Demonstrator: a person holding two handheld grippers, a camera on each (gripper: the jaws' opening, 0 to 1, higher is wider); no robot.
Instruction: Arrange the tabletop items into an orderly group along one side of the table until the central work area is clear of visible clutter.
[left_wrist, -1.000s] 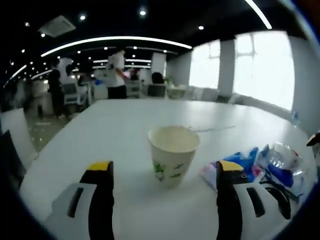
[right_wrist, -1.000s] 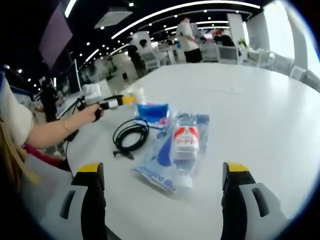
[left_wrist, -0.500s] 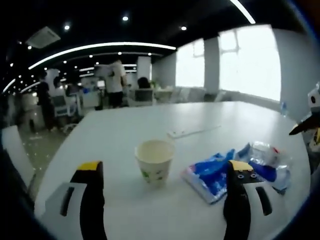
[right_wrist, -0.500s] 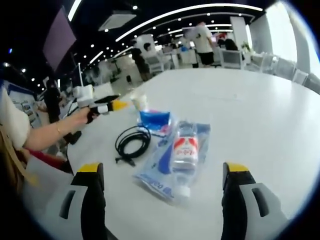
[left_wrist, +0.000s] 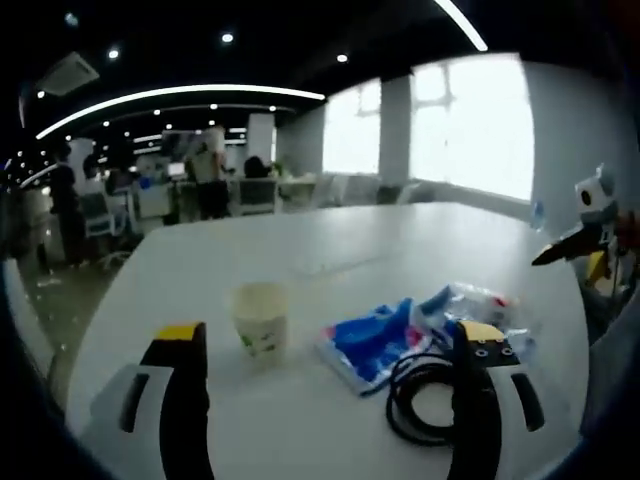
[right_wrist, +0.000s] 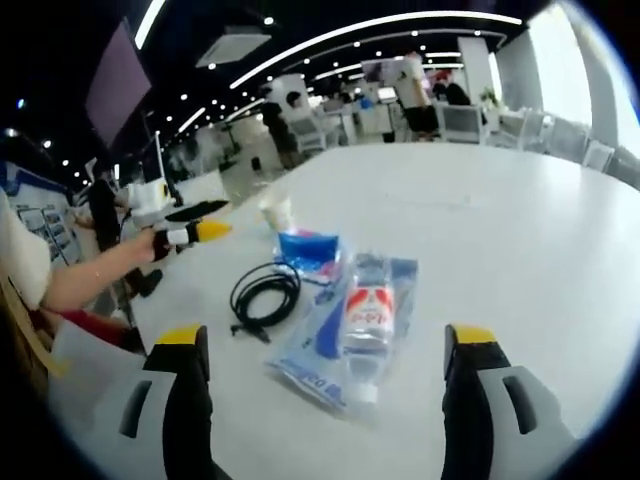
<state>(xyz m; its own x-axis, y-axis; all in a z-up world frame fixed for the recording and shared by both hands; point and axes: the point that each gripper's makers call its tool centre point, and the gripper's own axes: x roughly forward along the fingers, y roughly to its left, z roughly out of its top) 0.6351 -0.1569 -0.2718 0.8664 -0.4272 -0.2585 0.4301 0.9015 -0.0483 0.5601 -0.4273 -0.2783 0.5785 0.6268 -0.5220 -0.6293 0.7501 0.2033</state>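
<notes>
On the white table (left_wrist: 250, 270) a paper cup (left_wrist: 260, 320) stands upright ahead of my left gripper (left_wrist: 325, 345), which is open and holds nothing. Right of the cup lie a blue packet (left_wrist: 372, 340), a coiled black cable (left_wrist: 425, 390) and a plastic bottle (left_wrist: 480, 305) on a clear bag. My right gripper (right_wrist: 325, 345) is open over the table's near edge, short of the bottle (right_wrist: 367, 310) with its red label. The cable (right_wrist: 263, 295), blue packet (right_wrist: 308, 250) and cup (right_wrist: 275, 210) lie beyond. The left gripper (right_wrist: 195, 232) shows at the left, held by a hand.
The table (right_wrist: 500, 220) stretches wide and bare to the right and far side. A flat pale strip (left_wrist: 335, 265) lies further back on it. Chairs, desks and standing people fill the office behind. The other gripper's tip (left_wrist: 575, 245) pokes in at the right edge.
My left gripper has pulled back from the cup, which looks smaller now, and the black cable has come into its view. The right gripper has barely shifted.
</notes>
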